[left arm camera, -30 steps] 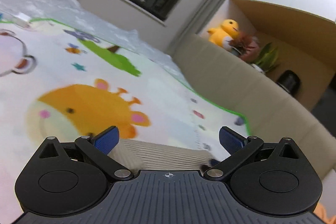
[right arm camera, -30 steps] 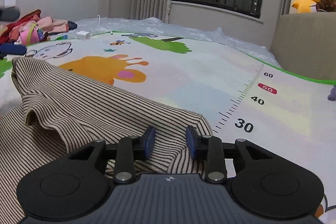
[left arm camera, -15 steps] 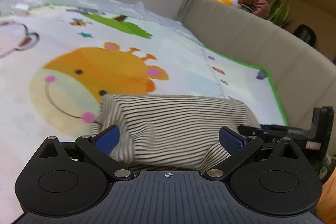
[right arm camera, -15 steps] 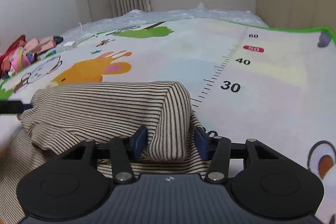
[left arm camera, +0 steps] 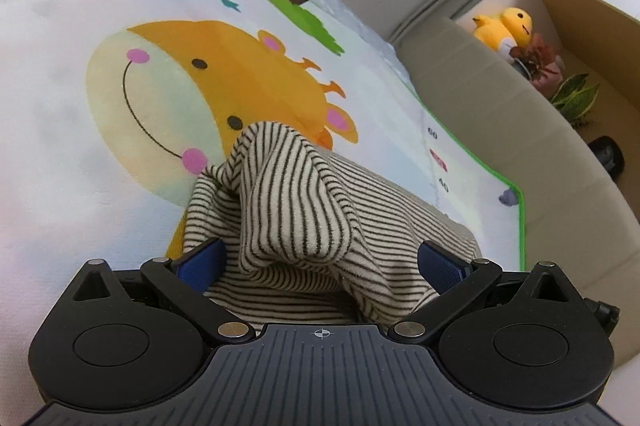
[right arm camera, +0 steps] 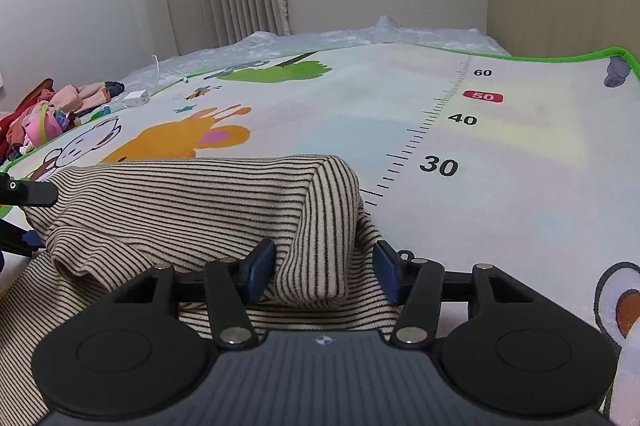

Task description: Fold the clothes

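A beige jumper with thin dark stripes [left arm camera: 304, 210] lies folded over on the cartoon play mat [left arm camera: 80, 130]. In the left wrist view a bunched corner of it rises between my fingers. My left gripper [left arm camera: 320, 260] stands wide open around that corner, its blue pads well clear of the cloth. In the right wrist view the jumper [right arm camera: 192, 194] shows a rolled fold along its far edge. The right gripper [right arm camera: 324, 272] is open, and the fold's end hangs loose between its pads. The left gripper [right arm camera: 28, 192] shows at that view's left edge.
A pile of coloured clothes [right arm camera: 40, 114] and a white charger with cable [right arm camera: 136, 98] sit at the mat's far left. A beige sofa [left arm camera: 520, 154] borders the mat on the right, with a yellow plush toy [left arm camera: 504, 28] and plants behind it.
The striped jumper's edge was carried over and laid down as a fold. My right gripper's jaws widened and let go of the cloth. The left gripper came down over the bunched corner.
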